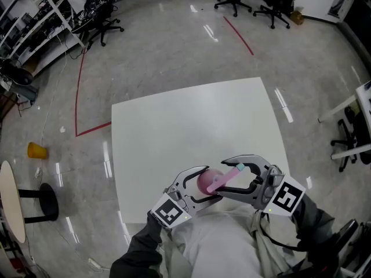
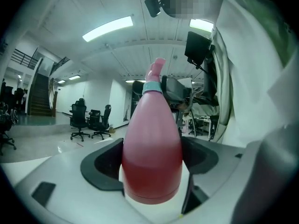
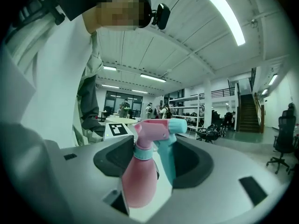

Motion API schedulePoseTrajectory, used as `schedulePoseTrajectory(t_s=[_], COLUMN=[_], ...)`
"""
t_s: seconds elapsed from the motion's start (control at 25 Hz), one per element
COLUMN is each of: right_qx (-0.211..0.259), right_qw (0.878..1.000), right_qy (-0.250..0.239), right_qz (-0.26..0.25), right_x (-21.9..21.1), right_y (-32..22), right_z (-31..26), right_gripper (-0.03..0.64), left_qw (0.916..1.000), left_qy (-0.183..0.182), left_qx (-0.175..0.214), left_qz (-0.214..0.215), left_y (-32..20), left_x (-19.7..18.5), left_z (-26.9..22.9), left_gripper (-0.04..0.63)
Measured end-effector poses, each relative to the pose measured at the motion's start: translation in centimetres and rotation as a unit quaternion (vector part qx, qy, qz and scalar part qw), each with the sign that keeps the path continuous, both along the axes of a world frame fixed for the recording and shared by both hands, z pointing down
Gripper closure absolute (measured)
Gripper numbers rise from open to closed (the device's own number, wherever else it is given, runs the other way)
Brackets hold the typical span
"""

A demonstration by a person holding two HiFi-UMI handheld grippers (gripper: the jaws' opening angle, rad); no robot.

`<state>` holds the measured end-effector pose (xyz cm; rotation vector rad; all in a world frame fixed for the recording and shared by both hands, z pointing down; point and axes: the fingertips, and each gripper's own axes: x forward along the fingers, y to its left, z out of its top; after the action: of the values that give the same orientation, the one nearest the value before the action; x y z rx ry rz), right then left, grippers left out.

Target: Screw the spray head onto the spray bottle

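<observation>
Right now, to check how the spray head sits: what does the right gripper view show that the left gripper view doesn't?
Only right gripper view: the teal plastic trigger, between the right claw's open jaws. Only left gripper view: the left claw shut on the pink plastic spray bottle. Both: the bottle, its teal collar, the pink spray head.

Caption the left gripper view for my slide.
Left gripper clamps the pink bottle, spray head on its neck.

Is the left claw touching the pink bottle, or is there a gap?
Touching. In the left gripper view the pink bottle stands between the jaws of the left claw, and both press against its sides with no gap.
</observation>
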<state>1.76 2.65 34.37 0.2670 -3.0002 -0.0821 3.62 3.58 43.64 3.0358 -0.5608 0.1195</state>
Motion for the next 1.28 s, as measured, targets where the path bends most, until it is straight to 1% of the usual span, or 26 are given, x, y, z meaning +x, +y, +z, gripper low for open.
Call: schedulePoseTrajectory(t_s=[0.04,0.08,0.12,0.16,0.2,0.24,0.32,0.4,0.52,0.6,0.72,0.76,0.8,0.88,0.92,1.0,1.04,1.08,1.16,1.2,1.24,1.28], right_qx=[0.002,0.006,0.012,0.018,0.023,0.025,0.016,-0.002,-0.023,-0.035,-0.06,-0.061,-0.058,-0.06,-0.062,-0.057,-0.055,-0.056,-0.064,-0.069,-0.072,-0.073], right_qw=[1.0,1.0,1.0,0.999,0.999,0.998,0.997,0.993,0.985,0.977,0.959,0.954,0.952,0.954,0.959,0.976,0.982,0.986,0.987,0.986,0.985,0.984], right_qy=[-0.002,-0.005,-0.006,-0.006,-0.004,0.0,0.002,-0.006,-0.028,-0.034,-0.035,-0.032,-0.026,-0.023,-0.03,-0.053,-0.065,-0.077,-0.1,-0.108,-0.115,-0.123], right_qz=[0.005,0.011,0.019,0.028,0.04,0.052,0.08,0.116,0.169,0.206,0.274,0.29,0.299,0.293,0.275,0.205,0.166,0.135,0.105,0.102,0.104,0.107], right_x=[0.1,0.1,0.1,0.0,-0.2,-0.4,-0.6,-0.6,-0.3,-0.1,0.0,0.1,0.0,-0.2,-0.3,-0.3,-0.1,0.3,1.1,1.6,2.2,2.9], right_y=[-0.1,-0.2,-0.3,-0.2,-0.2,-0.2,-0.3,-0.9,-1.8,-2.3,-3.3,-3.4,-3.3,-2.7,-2.2,-0.6,0.3,1.0,1.5,1.4,1.0,0.4], right_z=[-0.1,-0.3,-0.3,-0.3,-0.3,-0.1,0.1,0.0,-0.1,0.1,0.7,0.8,0.9,0.8,0.6,0.0,-0.4,-0.8,-1.6,-1.9,-2.0,-2.1], right_gripper=[0.38,0.389,0.412,0.462,0.522,0.547,0.557,0.567,0.577,0.578,0.578,0.58,0.58,0.58,0.58,0.565,0.543,0.531,0.508,0.473,0.442,0.439], left_qw=[1.0,0.9997,0.9992,0.9984,0.9978,0.9972,0.9955,0.9929,0.987,0.9807,0.9669,0.9635,0.9624,0.9666,0.97,0.9759,0.9778,0.9788,0.979,0.9798,0.9816,0.9839], left_qy=[0.005,0.013,0.019,0.02,0.014,0.002,-0.018,-0.024,-0.034,-0.052,-0.09,-0.096,-0.097,-0.082,-0.068,-0.049,-0.049,-0.05,-0.049,-0.043,-0.027,-0.006], left_qx=[-0.002,-0.007,-0.017,-0.027,-0.031,-0.029,-0.024,-0.026,-0.025,-0.022,-0.021,-0.023,-0.026,-0.027,-0.024,-0.013,-0.011,-0.012,-0.02,-0.026,-0.031,-0.034], left_qz=[-0.007,-0.017,-0.031,-0.045,-0.058,-0.069,-0.09,-0.114,-0.155,-0.187,-0.238,-0.249,-0.252,-0.242,-0.232,-0.212,-0.203,-0.198,-0.197,-0.194,-0.187,-0.175], left_y=[-0.2,-0.4,-0.8,-1.1,-1.5,-1.8,-2.4,-3.0,-3.7,-4.2,-5.1,-5.2,-5.2,-4.9,-4.7,-4.4,-4.3,-4.2,-4.4,-4.3,-4.2,-4.1], left_x=[-0.1,-0.3,-0.6,-1.0,-1.2,-1.4,-1.4,-1.5,-1.8,-2.1,-2.6,-2.6,-2.6,-2.2,-2.0,-1.9,-2.0,-2.4,-3.4,-3.9,-4.2,-4.2], left_z=[-0.1,-0.1,0.0,0.2,0.5,0.8,1.0,0.9,0.9,1.2,1.9,2.1,2.2,2.0,1.7,1.1,1.0,1.1,1.3,1.3,1.0,0.5], left_gripper=[0.202,0.202,0.202,0.202,0.202,0.202,0.202,0.202,0.202,0.202,0.202,0.202,0.202,0.202,0.202,0.202,0.202,0.202,0.202,0.202,0.202,0.202])
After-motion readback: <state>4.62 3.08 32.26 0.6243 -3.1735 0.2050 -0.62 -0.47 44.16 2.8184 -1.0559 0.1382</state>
